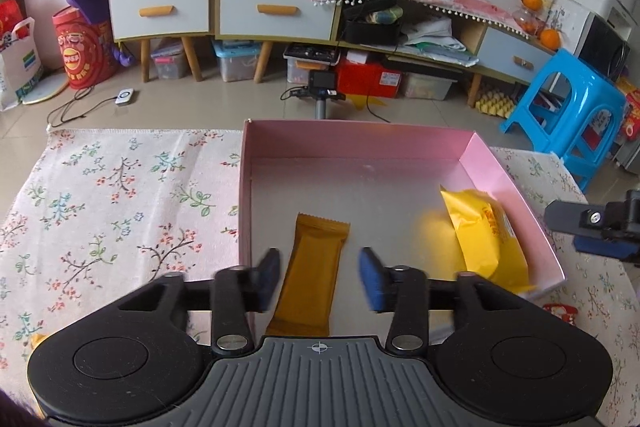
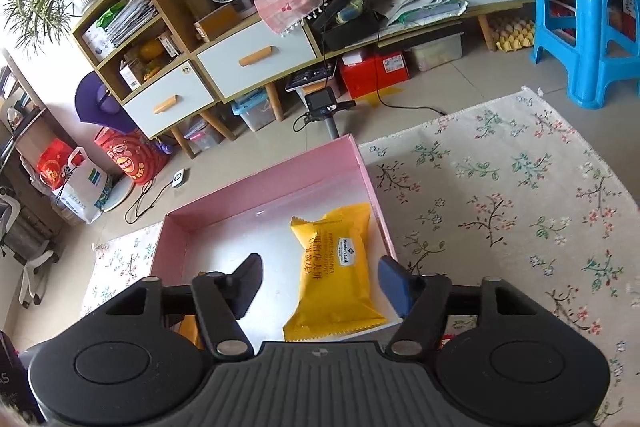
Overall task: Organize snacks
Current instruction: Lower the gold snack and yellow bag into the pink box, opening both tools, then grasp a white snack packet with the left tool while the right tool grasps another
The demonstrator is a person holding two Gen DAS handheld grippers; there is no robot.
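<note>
A pink open box (image 1: 256, 147) stands on a floral cloth (image 1: 100, 207). Inside lie a brown snack bar (image 1: 312, 267) and a yellow snack bag (image 1: 486, 239). My left gripper (image 1: 318, 273) is open, its fingers on either side of the brown bar and clear of it. In the right wrist view the same pink box (image 2: 256, 183) holds the yellow bag (image 2: 334, 267). My right gripper (image 2: 320, 279) is open above the bag, its fingers apart and not touching it. The right gripper's body also shows at the right edge of the left wrist view (image 1: 600, 227).
A camera on a stand (image 1: 320, 87) stands on the floor just beyond the box. A blue plastic stool (image 1: 568, 115) is at the right. A low cabinet with drawers (image 1: 276, 11) lines the wall. A red packet (image 1: 560, 311) lies on the cloth right of the box.
</note>
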